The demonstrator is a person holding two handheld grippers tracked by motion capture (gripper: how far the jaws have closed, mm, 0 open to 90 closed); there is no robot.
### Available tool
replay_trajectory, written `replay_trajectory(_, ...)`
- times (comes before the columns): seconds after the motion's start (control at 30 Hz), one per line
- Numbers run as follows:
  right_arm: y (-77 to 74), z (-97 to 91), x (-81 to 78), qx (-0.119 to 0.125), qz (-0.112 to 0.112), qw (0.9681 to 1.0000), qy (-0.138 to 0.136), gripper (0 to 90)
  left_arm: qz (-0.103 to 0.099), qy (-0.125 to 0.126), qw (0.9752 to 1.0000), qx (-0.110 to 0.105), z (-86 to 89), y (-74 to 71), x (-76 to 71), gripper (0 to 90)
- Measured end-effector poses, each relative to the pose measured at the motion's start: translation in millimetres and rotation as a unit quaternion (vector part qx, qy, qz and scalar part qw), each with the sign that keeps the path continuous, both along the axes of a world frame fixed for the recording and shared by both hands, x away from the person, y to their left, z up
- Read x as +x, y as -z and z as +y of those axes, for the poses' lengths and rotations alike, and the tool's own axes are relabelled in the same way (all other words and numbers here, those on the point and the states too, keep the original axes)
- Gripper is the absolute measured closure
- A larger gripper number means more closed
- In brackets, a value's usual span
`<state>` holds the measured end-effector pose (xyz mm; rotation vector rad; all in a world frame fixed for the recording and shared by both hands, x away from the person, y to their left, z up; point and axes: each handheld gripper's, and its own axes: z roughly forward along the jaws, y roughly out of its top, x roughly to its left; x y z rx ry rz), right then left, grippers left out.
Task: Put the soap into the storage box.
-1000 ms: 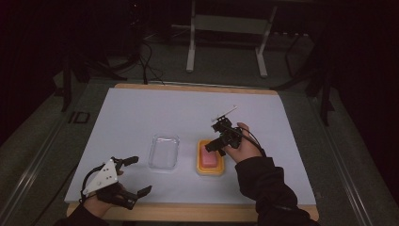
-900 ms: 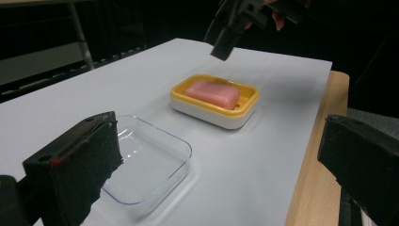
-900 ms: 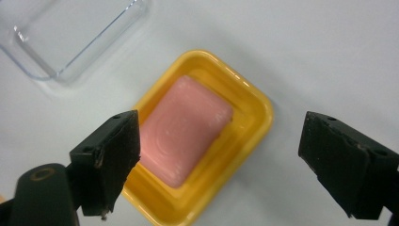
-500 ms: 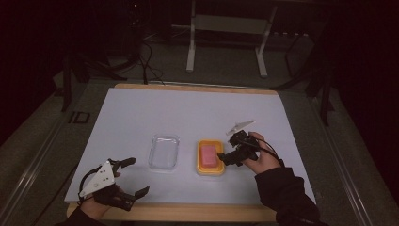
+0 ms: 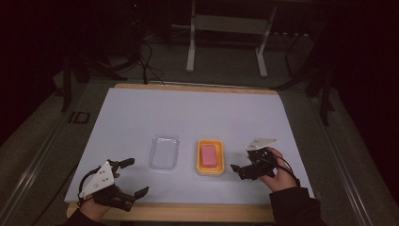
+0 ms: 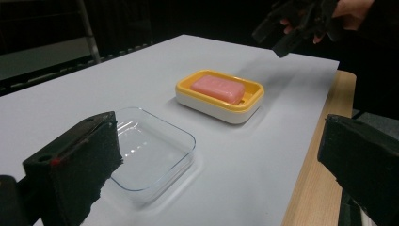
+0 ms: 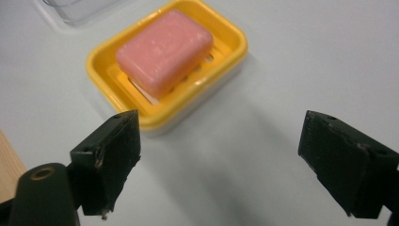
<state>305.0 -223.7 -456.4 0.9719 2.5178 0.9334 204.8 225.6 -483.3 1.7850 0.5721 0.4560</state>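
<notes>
A pink soap bar [image 5: 207, 155] lies in a yellow soap dish [image 5: 221, 162] at the middle of the white sheet. A clear plastic lid [image 5: 164, 152] lies flat just left of the dish. My right gripper [image 5: 237, 172] hovers right of the dish, open and holding nothing, jaws pointing at it. In the right gripper view the soap [image 7: 164, 49] and dish [image 7: 141, 113] sit just beyond the open right gripper [image 7: 226, 160]. My left gripper [image 5: 134, 177] rests open near the front left corner. The left gripper view looks past the open left gripper [image 6: 216, 174] at the lid [image 6: 146, 150], the dish [image 6: 219, 106] and the right gripper [image 6: 294, 26].
The white sheet [image 5: 197, 113] covers a wooden table whose bare front edge [image 5: 188, 213] runs below both hands. Behind the table stand a metal frame [image 5: 226, 42] and cables on a dark floor.
My right gripper has drawn back from above the soap dish to its right side and lower, toward the person. The soap now lies uncovered in the dish. The left gripper has barely moved.
</notes>
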Motion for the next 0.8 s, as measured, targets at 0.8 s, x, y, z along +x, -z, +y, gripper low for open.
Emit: replay_trajectory(0.8,22.9,-55.1,-26.6,0.08,-0.032,0.995,0.05,13.3,-0.001,-0.001,1.0,-0.009,3.9,-2.0,-3.9,0.2)
